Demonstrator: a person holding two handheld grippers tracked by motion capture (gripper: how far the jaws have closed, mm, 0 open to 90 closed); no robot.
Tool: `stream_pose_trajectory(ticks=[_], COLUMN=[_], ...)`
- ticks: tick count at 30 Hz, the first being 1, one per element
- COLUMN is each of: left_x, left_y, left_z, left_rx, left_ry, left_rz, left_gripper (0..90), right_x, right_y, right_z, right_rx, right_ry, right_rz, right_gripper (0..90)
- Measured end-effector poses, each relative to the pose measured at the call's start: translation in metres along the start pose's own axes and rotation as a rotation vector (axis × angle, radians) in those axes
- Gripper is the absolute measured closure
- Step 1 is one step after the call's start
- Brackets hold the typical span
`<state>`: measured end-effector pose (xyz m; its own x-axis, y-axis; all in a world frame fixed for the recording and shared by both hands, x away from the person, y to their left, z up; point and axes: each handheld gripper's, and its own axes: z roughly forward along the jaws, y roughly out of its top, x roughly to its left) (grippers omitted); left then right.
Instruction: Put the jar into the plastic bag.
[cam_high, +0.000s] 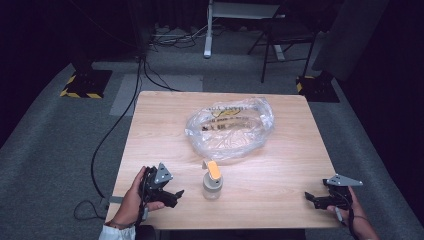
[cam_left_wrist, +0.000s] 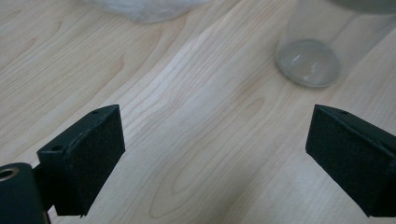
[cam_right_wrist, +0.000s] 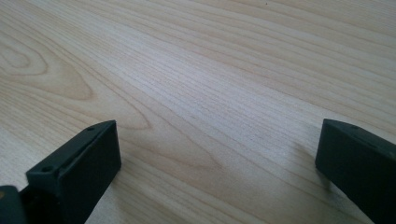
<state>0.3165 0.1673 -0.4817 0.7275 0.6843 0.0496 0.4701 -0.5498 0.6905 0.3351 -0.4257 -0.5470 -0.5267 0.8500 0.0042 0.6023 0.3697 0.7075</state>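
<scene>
On a light wooden table (cam_high: 280, 170), 2 empty, wide-open grippers flank a small clear bottle with orange flip cap (cam_high: 212, 180) at near centre; left gripper (cam_high: 172, 195) should probably approach level.

Clear bottle (cam_high: 212, 186), seemingly orange cap (cam_high: 214, 170)

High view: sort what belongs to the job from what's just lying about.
Job:
- clear bottle with orange cap, near the left tongs
- plastic bag
- right tongs

Lying about:
- black chair
- floor cables
</scene>
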Motion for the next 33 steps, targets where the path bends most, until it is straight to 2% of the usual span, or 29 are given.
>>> stream_pose_trajectory(ticks=[12, 15, 18, 20, 22, 24, 33], left_x=[-0.019, -0.025, -0.034, -0.039, -0.043, -0.047, -0.058], left_y=[0.019, 0.024, 0.030, 0.034, 0.037, 0.040, 0.053], left_z=[-0.006, -0.006, -0.005, -0.004, -0.004, -0.003, 0.002], left_rx=[-0.036, -0.041, -0.046, -0.045, -0.057, -0.066, -0.085], left_ry=[-0.042, -0.047, -0.071, -0.065, -0.091, -0.097, -0.115], left_rz=[0.045, 0.061, 0.081, 0.093, 0.094, 0.108, 0.101], left_gripper=[5.0, 6.3, 6.4, 6.4, 7.0, 7.3, 9.8], right_x=[0.000, 0.000, 0.000, 0.000, 0.000, 0.000, 0.000], right_y=[0.000, 0.000, 0.000, 0.000, 0.000, 0.000, 0.000], right_z=[0.000, 0.000, 0.000, 0.000, 0.000, 0.000, 0.000], right_rx=[0.000, 0.000, 0.000, 0.000, 0.000, 0.000, 0.000], right_ry=[0.000, 0.000, 0.000, 0.000, 0.000, 0.000, 0.000], right_rz=[0.000, 0.000, 0.000, 0.000, 0.000, 0.000, 0.000], right_gripper=[0.1, 0.1, 0.1, 0.1, 0.1, 0.1, 0.1])
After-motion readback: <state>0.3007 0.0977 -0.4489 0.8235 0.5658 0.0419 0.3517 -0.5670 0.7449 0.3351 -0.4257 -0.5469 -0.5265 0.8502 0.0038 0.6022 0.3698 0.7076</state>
